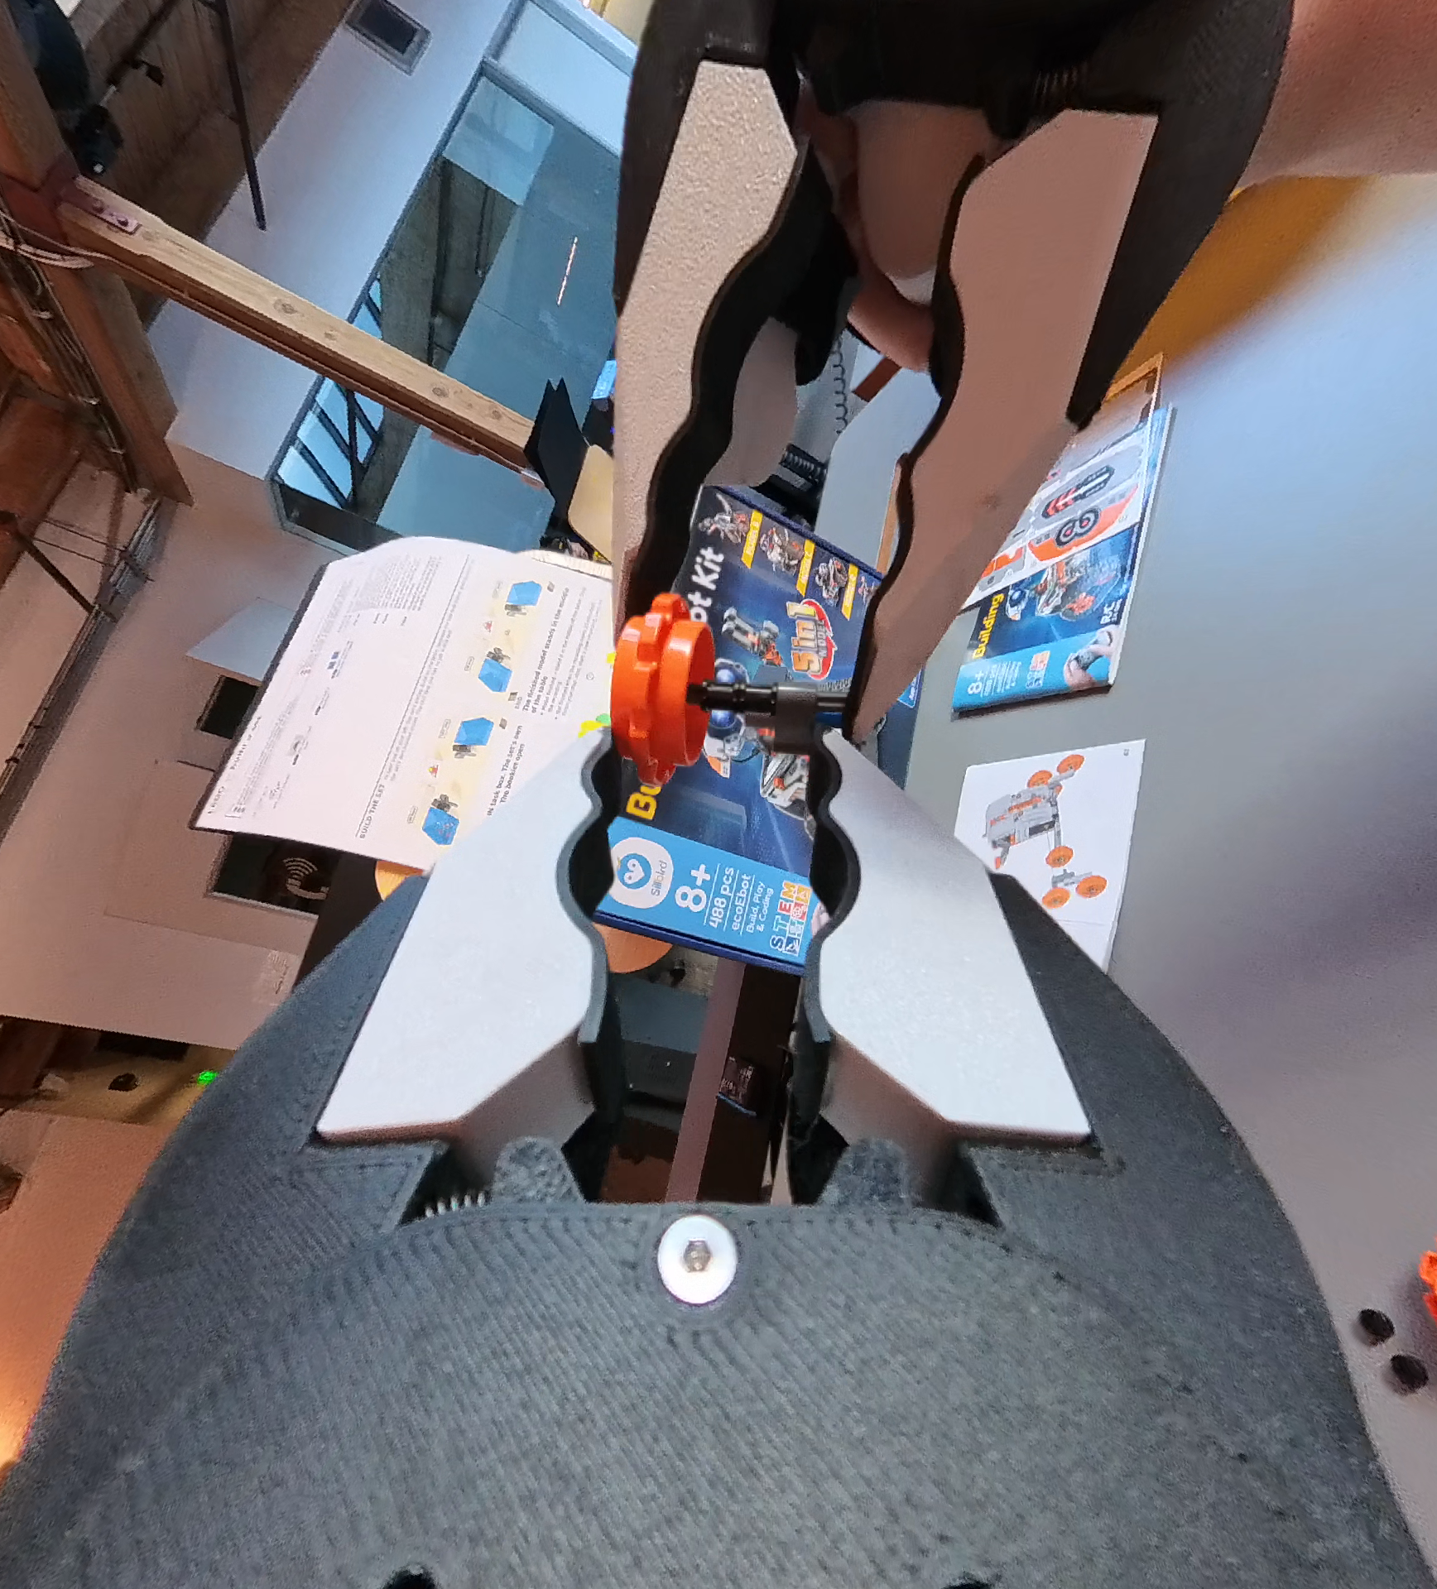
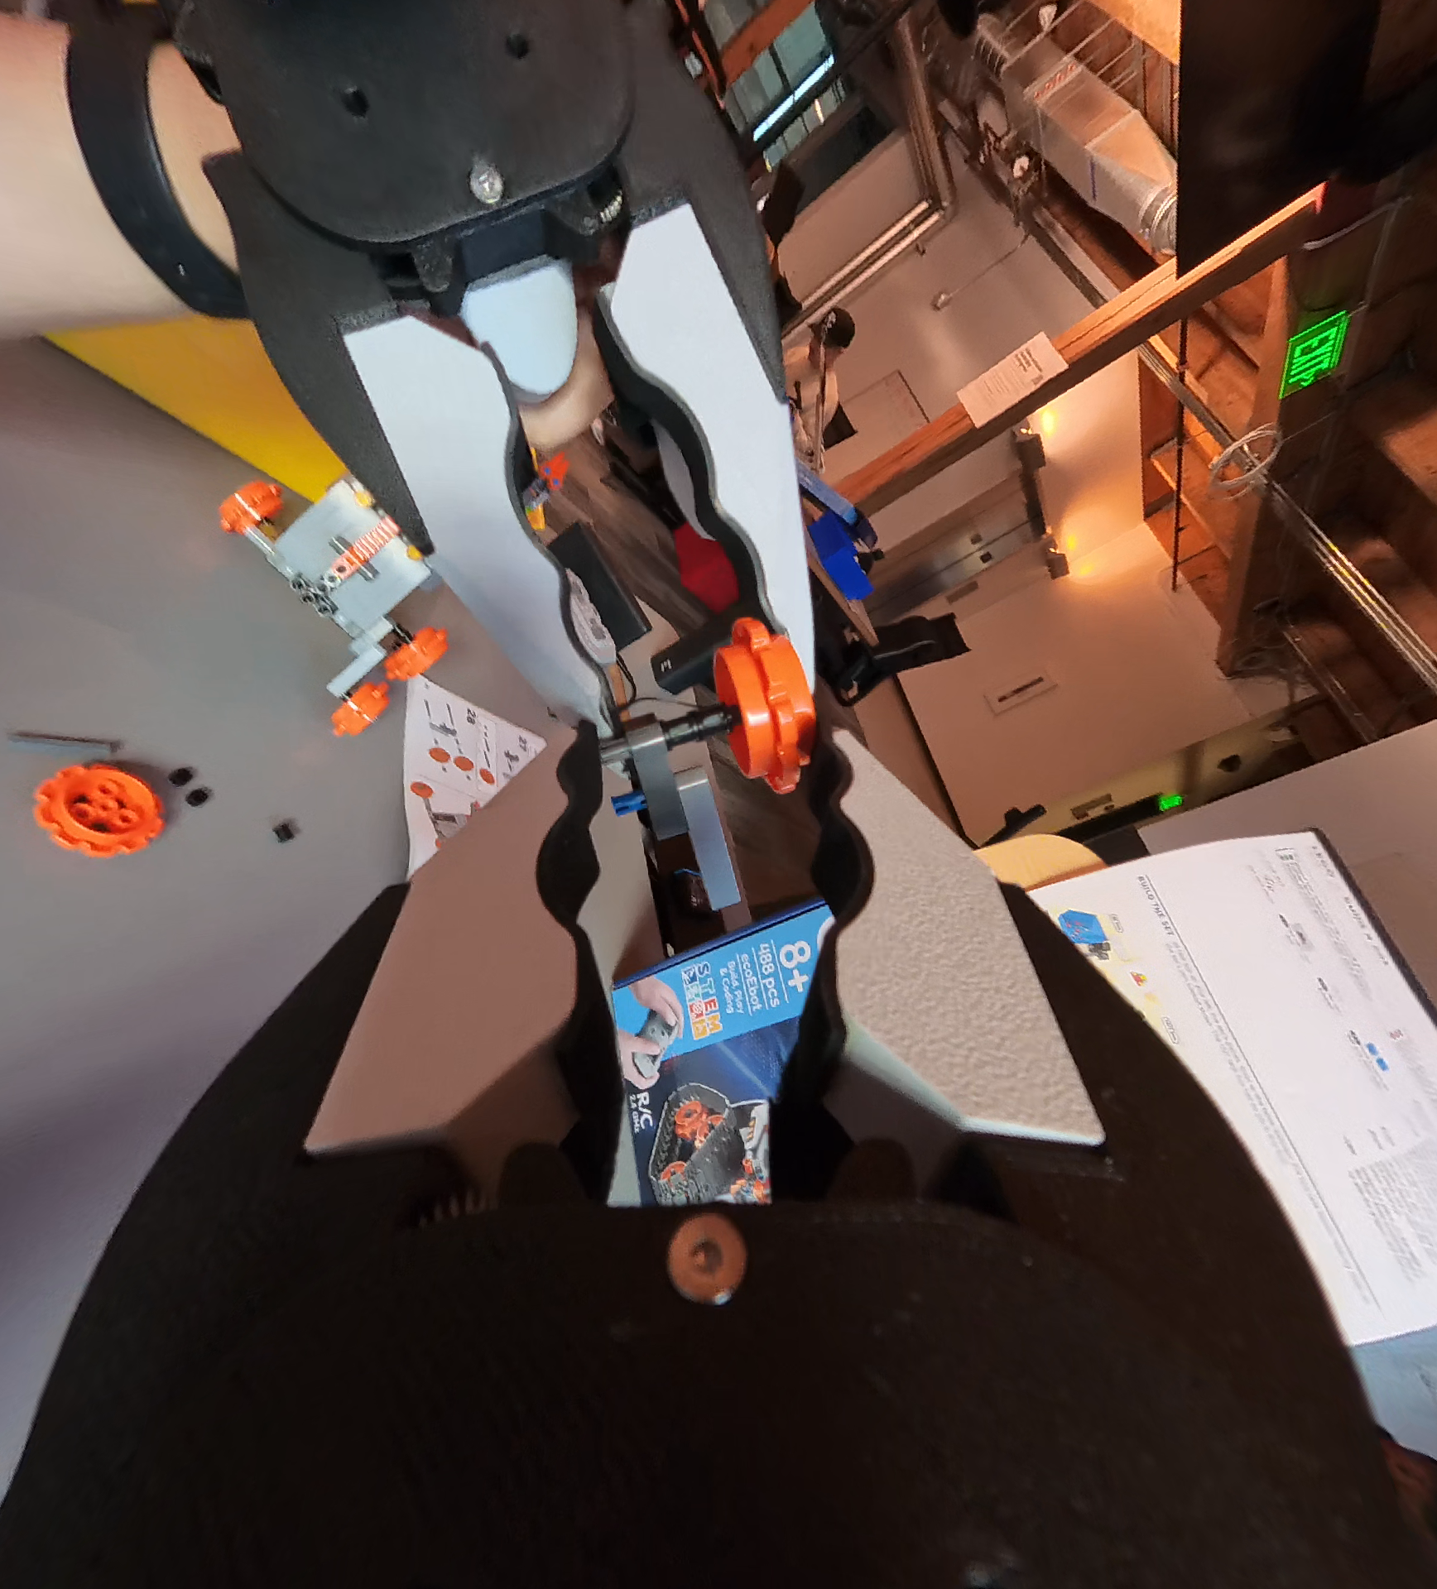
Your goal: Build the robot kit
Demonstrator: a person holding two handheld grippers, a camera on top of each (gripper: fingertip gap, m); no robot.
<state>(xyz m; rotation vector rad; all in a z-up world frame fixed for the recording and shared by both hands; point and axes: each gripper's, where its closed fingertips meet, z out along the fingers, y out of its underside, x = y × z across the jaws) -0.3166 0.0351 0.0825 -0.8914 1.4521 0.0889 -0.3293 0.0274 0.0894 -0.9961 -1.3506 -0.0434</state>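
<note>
A small assembly is held up in the air between the two grippers, which face each other. It is an orange toothed wheel (image 1: 659, 688) on a black axle (image 1: 732, 692) that ends in a grey beam (image 1: 792, 709). My left gripper (image 1: 719, 752) is shut on it, one fingertip at the wheel and the other at the grey end. My right gripper (image 2: 702, 748) grips the same assembly from the opposite side. In the right wrist view the wheel (image 2: 762, 701) is on the right and the grey beam (image 2: 681, 800) hangs down between my fingers.
On the grey table (image 2: 96, 989) lie a loose orange wheel (image 2: 100, 808), small black pins (image 2: 190, 787), a grey rod (image 2: 61, 741) and a partly built grey model with orange wheels (image 2: 345, 585). A blue kit box (image 1: 724, 860), a printed sheet (image 1: 414, 696) and booklets (image 1: 1050, 593) stand nearby. Less than 4 cm separates the two grippers' tips. My right tips are roughly 25 cm from the grey rod (image 2: 61, 741).
</note>
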